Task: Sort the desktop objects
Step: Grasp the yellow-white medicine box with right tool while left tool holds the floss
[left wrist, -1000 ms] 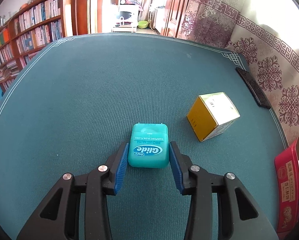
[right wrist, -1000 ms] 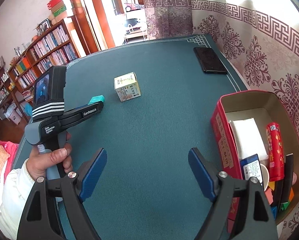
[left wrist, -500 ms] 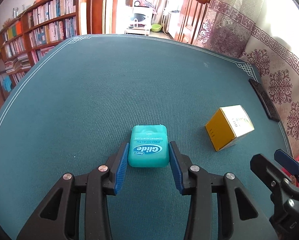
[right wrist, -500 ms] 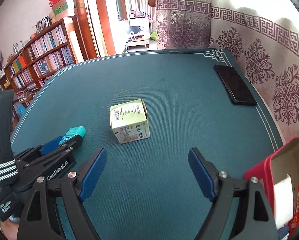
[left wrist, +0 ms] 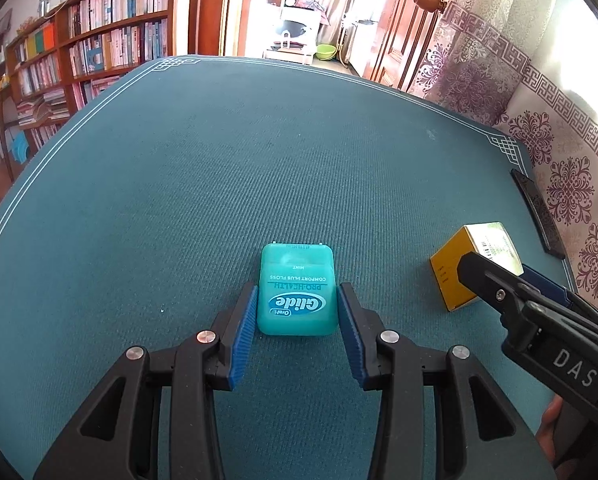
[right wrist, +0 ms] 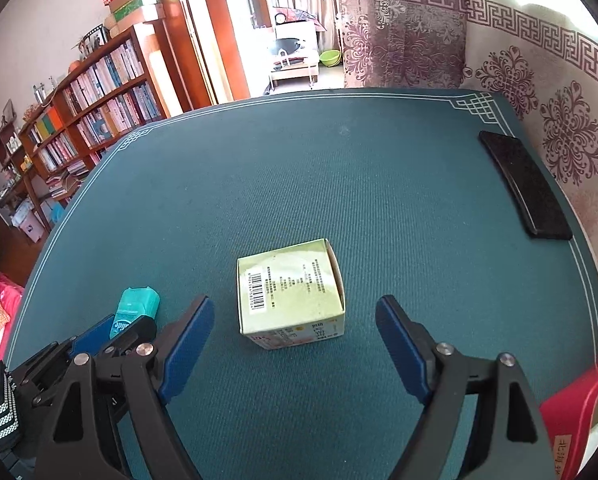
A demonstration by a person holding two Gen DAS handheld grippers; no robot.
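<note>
You had two tongs on the green table. On it I counted one teal Glide floss box, one small paper carton, one black phone and one red box.

Your left tongs pinched the floss box by its two sides, with the label facing up. In that view the carton sat at 3 o'clock from the floss box, and the phone lay at 2 o'clock, by the table's edge near the wall.

Your right tongs were spread wide and were closing. The carton stood partly between the two blue pads, but the pads did not touch it. Its barcode side faced up. From the carton, the floss box was at 9 o'clock, the phone was at 2 o'clock, and the red box showed only a corner at 4 o'clock. One bookshelf stood past the table at 10 o'clock.

A second before, your right tongs were beside the red box, and you could see the things inside it. The carton was then far off at 12 o'clock. Now the carton was close, and the red box had slid almost out of the picture. The left view showed no right tongs a second before; now they reached in at 4 o'clock, next to the carton. The floss box stayed in the same spot between the left pads.
</note>
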